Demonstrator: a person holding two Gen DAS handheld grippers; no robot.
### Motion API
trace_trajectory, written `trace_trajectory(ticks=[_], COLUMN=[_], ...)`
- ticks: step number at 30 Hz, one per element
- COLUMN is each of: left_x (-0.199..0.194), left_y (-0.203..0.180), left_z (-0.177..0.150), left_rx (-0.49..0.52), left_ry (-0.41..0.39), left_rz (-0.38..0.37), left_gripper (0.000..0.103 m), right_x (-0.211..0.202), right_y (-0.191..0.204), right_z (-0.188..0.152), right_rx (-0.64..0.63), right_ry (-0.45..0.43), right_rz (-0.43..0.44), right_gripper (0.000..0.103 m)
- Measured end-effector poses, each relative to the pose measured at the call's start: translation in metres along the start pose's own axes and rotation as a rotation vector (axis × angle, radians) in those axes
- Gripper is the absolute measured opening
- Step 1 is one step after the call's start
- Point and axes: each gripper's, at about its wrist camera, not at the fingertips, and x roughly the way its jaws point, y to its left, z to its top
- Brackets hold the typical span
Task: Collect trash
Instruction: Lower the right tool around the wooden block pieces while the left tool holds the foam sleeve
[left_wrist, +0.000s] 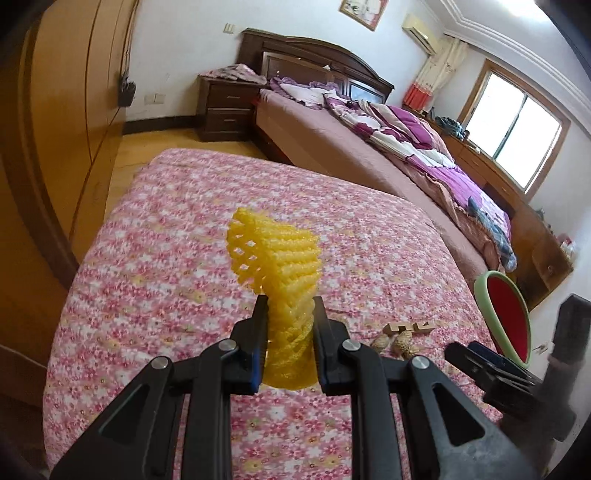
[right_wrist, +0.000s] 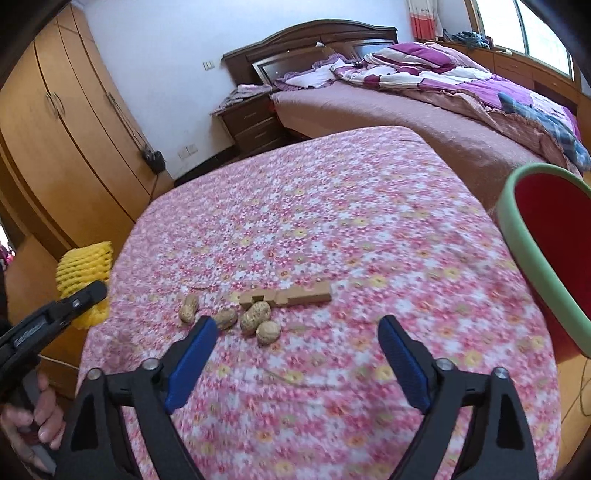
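Yellow foam net (left_wrist: 279, 273) clamped upright in left hand-held gripper (left_wrist: 289, 300).

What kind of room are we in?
Most likely a bedroom: a big bed with a purple quilt, a dark nightstand beside it, and a wooden wardrobe along the wall.

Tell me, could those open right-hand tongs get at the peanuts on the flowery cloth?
Probably yes. The right tongs stand wide open with nothing between them, and the peanuts lie uncovered on the cloth just ahead; only a wooden block sits behind them.
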Motion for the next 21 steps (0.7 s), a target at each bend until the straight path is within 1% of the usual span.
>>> trace_trajectory(ticks=[6, 12, 18, 21], left_x=[0.01, 0.018, 0.023, 0.024], left_y=[0.011, 0.016, 0.017, 0.016], left_z=[-0.005, -0.009, -0.01, -0.011], left_rx=[-0.038, -0.046, -0.056, -0.056], left_ry=[0.016, 0.03, 0.032, 0.037], left_rz=[-0.018, -0.032, -0.033, -0.037], left_gripper=[0.021, 0.021, 0.021, 0.021], right_x=[0.035, 0.059, 0.066, 0.068], right_y=[0.019, 0.033, 0.033, 0.03], right_z=[0.012, 0.016, 0.017, 0.018], right_rx=[-0.06, -0.115, -0.093, -0.098], right_ry=[0.065, 0.105, 0.074, 0.074], right_rz=[-0.047, -0.112, -0.125, -0.159], right_gripper=[0.094, 0.094, 0.094, 0.09])
